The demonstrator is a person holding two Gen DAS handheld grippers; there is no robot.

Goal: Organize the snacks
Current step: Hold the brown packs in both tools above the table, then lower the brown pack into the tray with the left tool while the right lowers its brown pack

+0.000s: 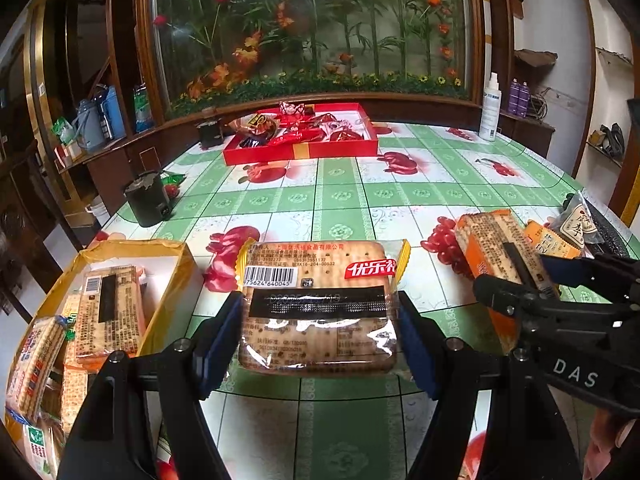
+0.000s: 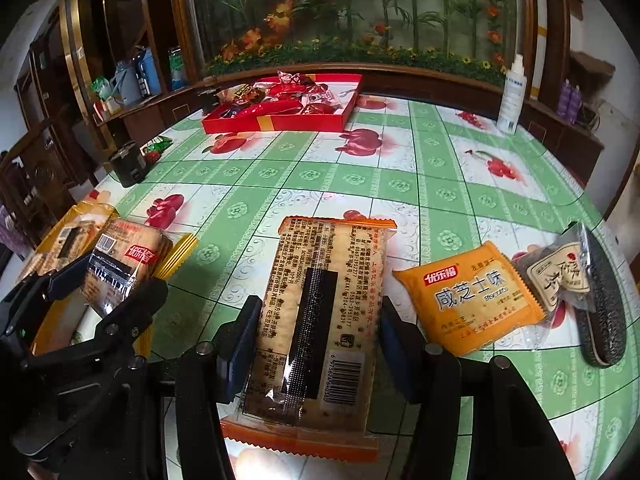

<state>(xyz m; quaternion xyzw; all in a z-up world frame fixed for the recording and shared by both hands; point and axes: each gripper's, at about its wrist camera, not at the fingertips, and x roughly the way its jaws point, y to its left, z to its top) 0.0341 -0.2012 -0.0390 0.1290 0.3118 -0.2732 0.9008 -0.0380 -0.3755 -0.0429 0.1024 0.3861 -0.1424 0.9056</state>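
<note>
A green-checked cloth printed with red fruit covers the surface (image 1: 340,196). A white spray bottle (image 1: 489,108) stands at its far right edge, a dark cylindrical container (image 1: 147,199) at the left, before a glass-fronted display of artificial flowers (image 1: 312,28).

Home dining room — round table (image 1: 400,184) under a fruit-print green checked oilcloth, dark wooden cabinets (image 1: 120,160) holding thermos jugs (image 1: 90,124), a glass-fronted artificial flower display (image 1: 312,28) behind, red gift box (image 1: 300,148) of sweets.
</note>
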